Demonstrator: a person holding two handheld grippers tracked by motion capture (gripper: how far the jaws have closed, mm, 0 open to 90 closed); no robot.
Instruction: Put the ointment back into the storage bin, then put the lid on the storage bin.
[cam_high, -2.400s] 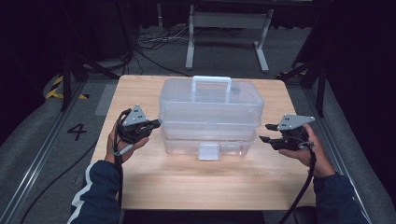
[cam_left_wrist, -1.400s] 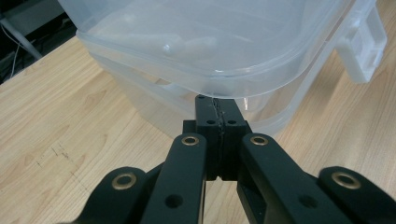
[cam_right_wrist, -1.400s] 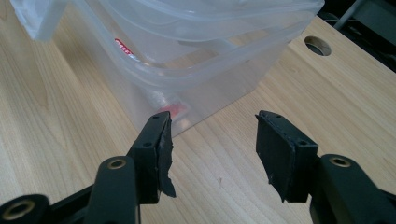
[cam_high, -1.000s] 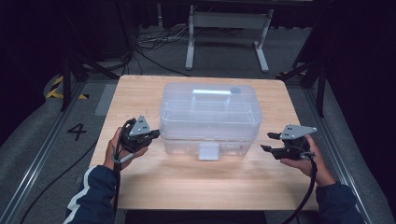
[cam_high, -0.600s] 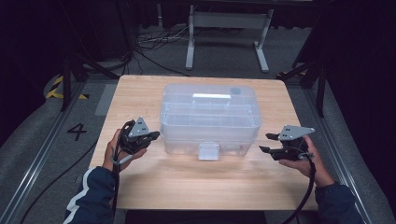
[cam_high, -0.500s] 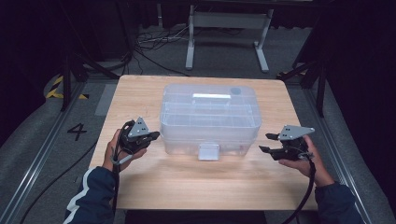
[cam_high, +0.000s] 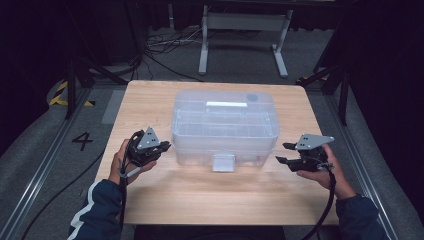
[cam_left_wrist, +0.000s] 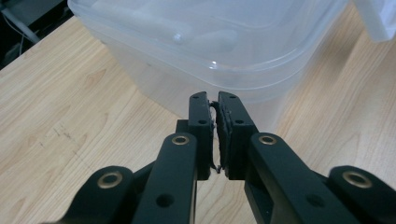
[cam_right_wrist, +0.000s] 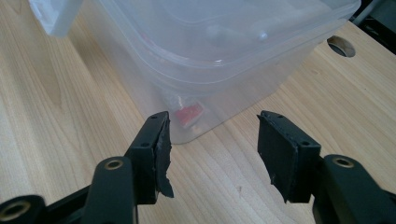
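Observation:
A clear plastic lidded box (cam_high: 225, 125) stands on the wooden table (cam_high: 200, 200), its handle folded flat and a latch tab (cam_high: 223, 162) on its near side. My left gripper (cam_high: 167, 146) hovers just off the box's left end. Its jaws have just been opening but remain all but shut (cam_left_wrist: 215, 100), with nothing between them. My right gripper (cam_high: 282, 152) is open beside the box's right end, a little clear of it. Its jaws (cam_right_wrist: 212, 126) face the box's corner (cam_right_wrist: 224, 42), where something small and red (cam_right_wrist: 189, 114) shows through the wall.
Bare table lies in front of the box and to both sides. A round cable hole (cam_right_wrist: 341, 45) sits in the tabletop past the box. Dark floor, cables and a metal stand (cam_high: 240, 30) lie beyond the far edge.
The box has come down onto the table and its raised handle now lies flat. Both grippers have left its sides, dropping lower and nearer to me.

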